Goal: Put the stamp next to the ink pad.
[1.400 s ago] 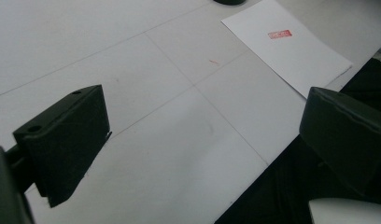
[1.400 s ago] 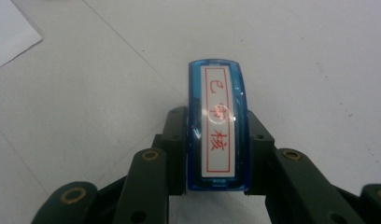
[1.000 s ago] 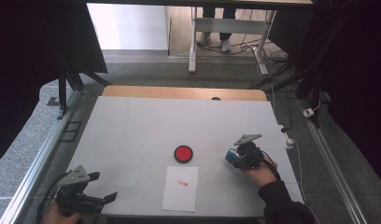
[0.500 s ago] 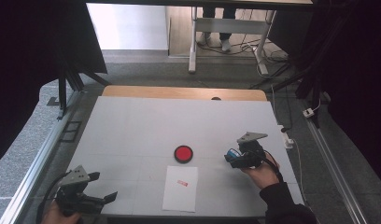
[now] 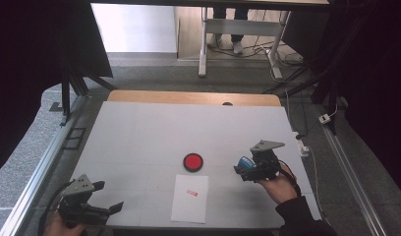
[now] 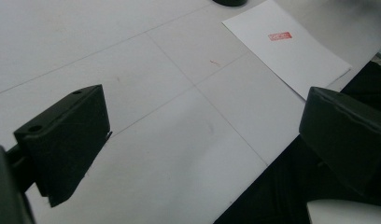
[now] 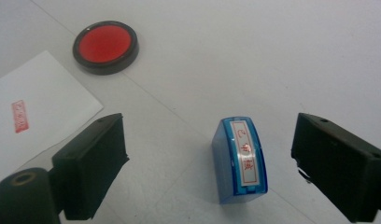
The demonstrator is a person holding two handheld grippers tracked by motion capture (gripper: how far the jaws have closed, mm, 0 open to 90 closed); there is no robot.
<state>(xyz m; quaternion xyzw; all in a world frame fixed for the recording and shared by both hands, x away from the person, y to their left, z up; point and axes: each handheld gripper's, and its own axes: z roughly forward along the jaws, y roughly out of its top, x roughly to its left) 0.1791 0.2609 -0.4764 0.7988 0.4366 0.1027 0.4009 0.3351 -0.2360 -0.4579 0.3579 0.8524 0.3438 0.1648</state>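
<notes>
- The blue stamp (image 7: 240, 161) stands upright on the white surface (image 5: 139, 132), released, between the right tongs (image 7: 209, 163), whose jaws have just been opening and now stand wide and clear of it.
- Nearby lie the stamped paper (image 5: 190, 198) and the red ink pad (image 5: 193, 161).
- Risk: a jaw clipping the stamp on withdrawal would likely topple it.
- The left tongs (image 6: 202, 154) gape empty at the surface's near edge.

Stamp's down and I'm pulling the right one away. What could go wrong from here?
1. The blue plastic stamp stands upright between the open jaws of the right hand-held gripper, which have just been opening; a sideways drift could tip it.
2. The round red ink pad lies uncovered nearby; a sweep could smear ink.
3. The white paper sheet reaches the table's near edge and could be brushed off.
</notes>
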